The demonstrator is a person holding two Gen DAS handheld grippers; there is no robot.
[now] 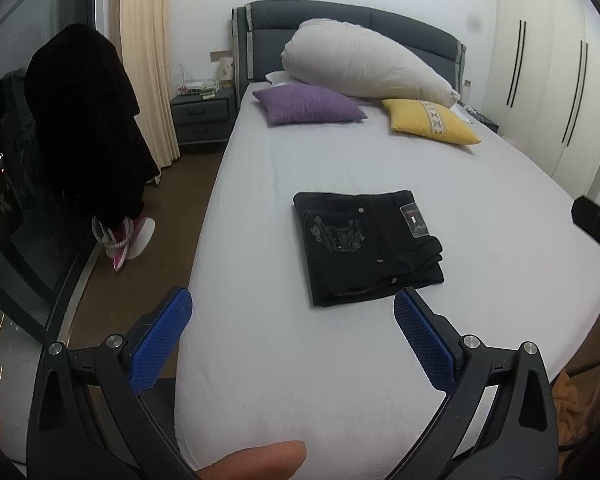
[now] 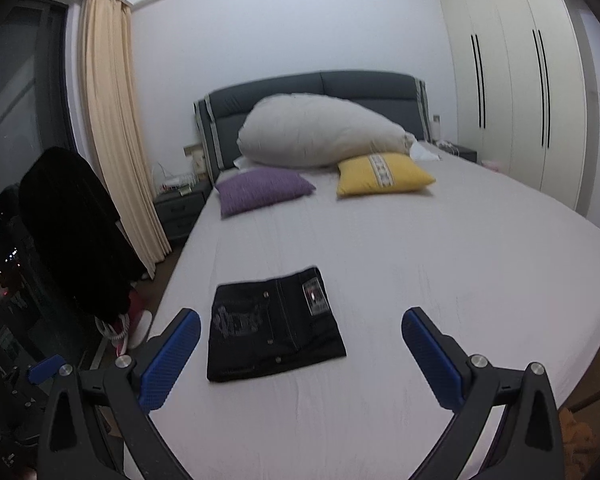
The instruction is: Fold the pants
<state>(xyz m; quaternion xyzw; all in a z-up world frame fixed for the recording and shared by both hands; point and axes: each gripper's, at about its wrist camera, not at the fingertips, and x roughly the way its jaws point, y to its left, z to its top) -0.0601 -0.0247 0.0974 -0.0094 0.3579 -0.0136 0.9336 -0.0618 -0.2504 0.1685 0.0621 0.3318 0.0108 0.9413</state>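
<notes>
Black pants (image 1: pixel 365 246) lie folded into a compact rectangle on the white bed (image 1: pixel 300 360), back pocket embroidery and a label facing up. They also show in the right wrist view (image 2: pixel 272 326). My left gripper (image 1: pixel 294 300) is open and empty, held above the bed's near edge, short of the pants. My right gripper (image 2: pixel 300 320) is open and empty, held above the bed with the pants seen between its blue pads. A part of the right gripper (image 1: pixel 597 222) shows at the right edge of the left wrist view.
A purple cushion (image 1: pixel 309 104), a yellow cushion (image 1: pixel 429 122) and a large white pillow (image 1: pixel 363 66) lie at the headboard. A nightstand (image 1: pixel 202 118) and a chair draped in dark clothing (image 1: pixel 86 128) stand left of the bed. Wardrobes (image 2: pixel 511 80) line the right wall.
</notes>
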